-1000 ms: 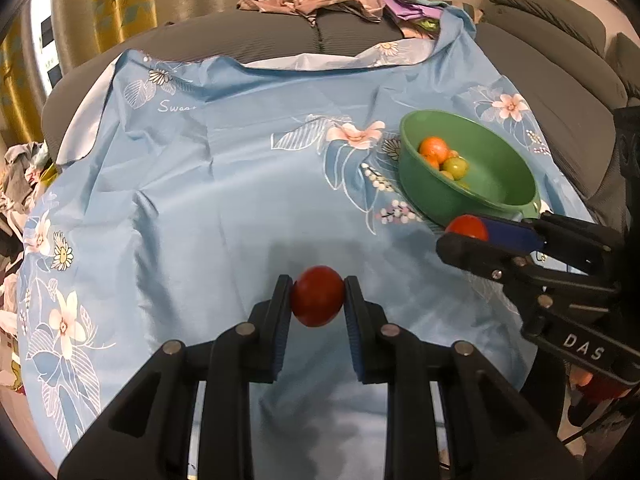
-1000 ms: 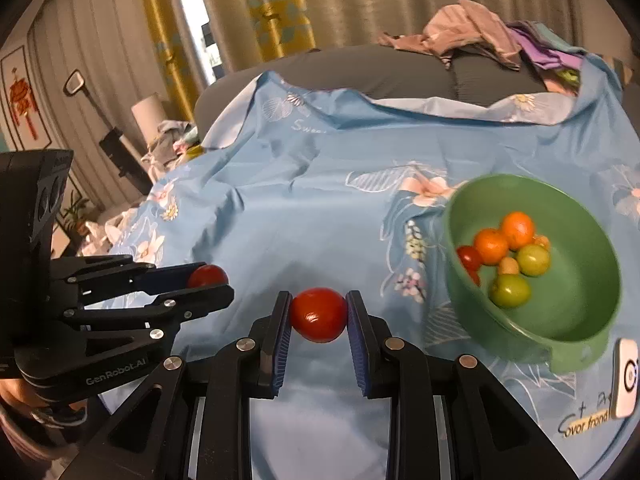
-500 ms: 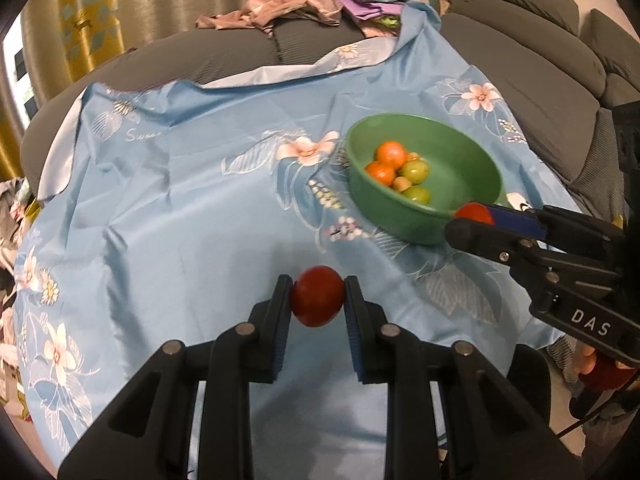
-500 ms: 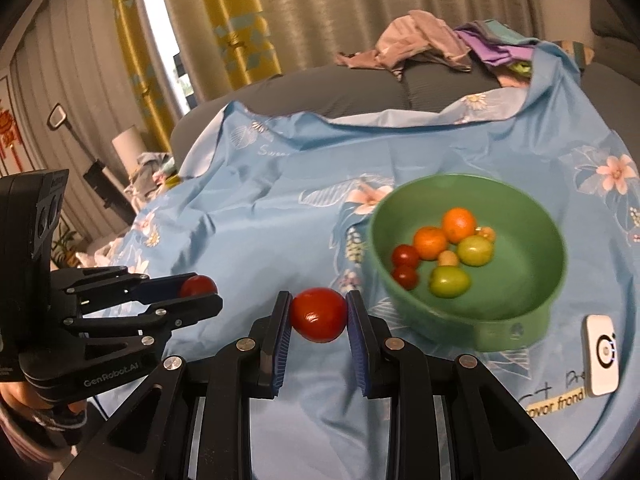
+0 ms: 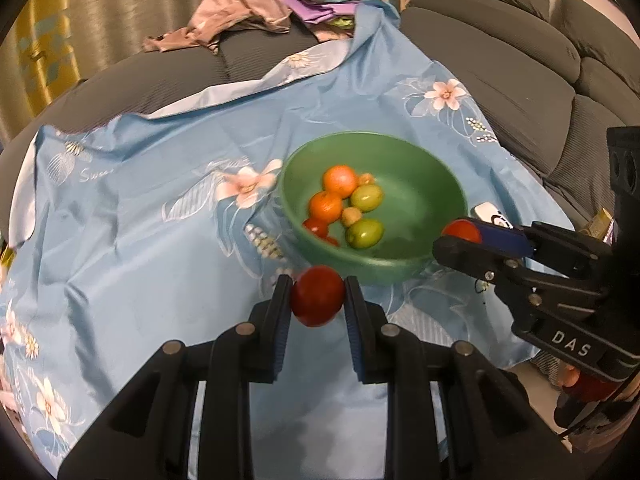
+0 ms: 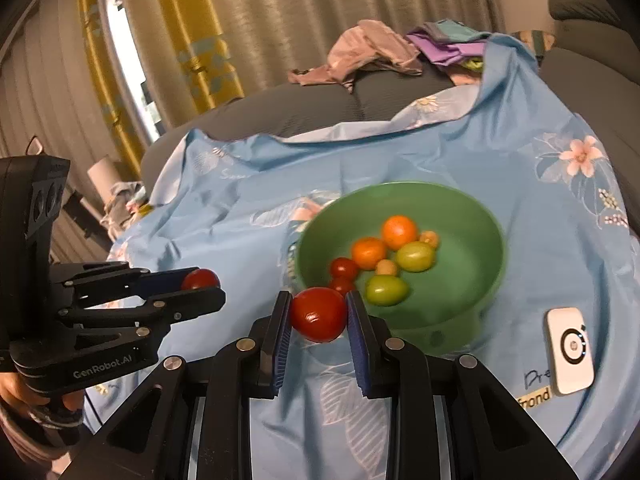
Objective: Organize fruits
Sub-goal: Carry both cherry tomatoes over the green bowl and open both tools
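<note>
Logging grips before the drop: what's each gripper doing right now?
Left gripper: closed on a red tomato.
Right gripper: closed on another red tomato.

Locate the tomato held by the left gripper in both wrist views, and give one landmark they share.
Left wrist view: the left gripper's tomato sits bottom centre, clamped between the blue pads.
Right wrist view: same tomato at left, mid-height, at the tip of the left gripper.
Shared landmark: the green bowl.

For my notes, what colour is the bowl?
Green; the bowl shows best in the right wrist view.
</note>
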Motion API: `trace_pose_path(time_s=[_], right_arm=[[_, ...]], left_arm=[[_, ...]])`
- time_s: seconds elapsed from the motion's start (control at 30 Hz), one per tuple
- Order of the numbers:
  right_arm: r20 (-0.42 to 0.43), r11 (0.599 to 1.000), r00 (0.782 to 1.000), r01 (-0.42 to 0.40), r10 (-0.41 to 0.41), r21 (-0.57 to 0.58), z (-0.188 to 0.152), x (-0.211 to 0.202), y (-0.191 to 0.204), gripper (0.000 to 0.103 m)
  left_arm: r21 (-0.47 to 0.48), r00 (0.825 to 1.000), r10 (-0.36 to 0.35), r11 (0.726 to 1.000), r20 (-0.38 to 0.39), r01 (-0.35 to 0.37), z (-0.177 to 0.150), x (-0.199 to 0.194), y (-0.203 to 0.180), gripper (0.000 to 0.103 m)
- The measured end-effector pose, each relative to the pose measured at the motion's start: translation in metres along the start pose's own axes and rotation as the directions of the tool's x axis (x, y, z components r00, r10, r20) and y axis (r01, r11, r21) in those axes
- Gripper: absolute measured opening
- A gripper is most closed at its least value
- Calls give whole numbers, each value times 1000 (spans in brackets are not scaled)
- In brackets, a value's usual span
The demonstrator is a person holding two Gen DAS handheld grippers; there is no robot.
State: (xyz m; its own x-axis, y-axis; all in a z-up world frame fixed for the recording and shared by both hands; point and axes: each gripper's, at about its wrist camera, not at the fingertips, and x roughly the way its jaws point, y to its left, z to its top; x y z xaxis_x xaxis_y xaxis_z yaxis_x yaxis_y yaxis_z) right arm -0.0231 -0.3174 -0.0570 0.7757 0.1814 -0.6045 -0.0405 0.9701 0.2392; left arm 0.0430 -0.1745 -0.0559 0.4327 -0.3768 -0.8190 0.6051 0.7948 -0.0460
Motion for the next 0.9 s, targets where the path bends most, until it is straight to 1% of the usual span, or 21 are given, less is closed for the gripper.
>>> trace_pose_path(time_s=[0.27, 0.43, 0.63, 0.9], right_arm=[[10, 999, 1000, 24, -25, 41, 4, 2, -26, 29], [2, 998, 999, 36, -36, 58, 9, 8, -41, 29], [-15, 996, 998, 63, -62, 60, 15, 18, -54, 29], [-50, 995, 996, 82, -79, 57, 19, 35, -62, 29]], left_arm=[[44, 1000, -21, 999, -13, 22, 17, 18, -12, 25], [65, 1000, -20, 998, -23, 21, 29, 32, -17, 26], [63, 998, -41, 997, -48, 44, 42, 54, -19, 26], [64, 995, -45, 997, -88, 51, 47, 78, -18, 26]])
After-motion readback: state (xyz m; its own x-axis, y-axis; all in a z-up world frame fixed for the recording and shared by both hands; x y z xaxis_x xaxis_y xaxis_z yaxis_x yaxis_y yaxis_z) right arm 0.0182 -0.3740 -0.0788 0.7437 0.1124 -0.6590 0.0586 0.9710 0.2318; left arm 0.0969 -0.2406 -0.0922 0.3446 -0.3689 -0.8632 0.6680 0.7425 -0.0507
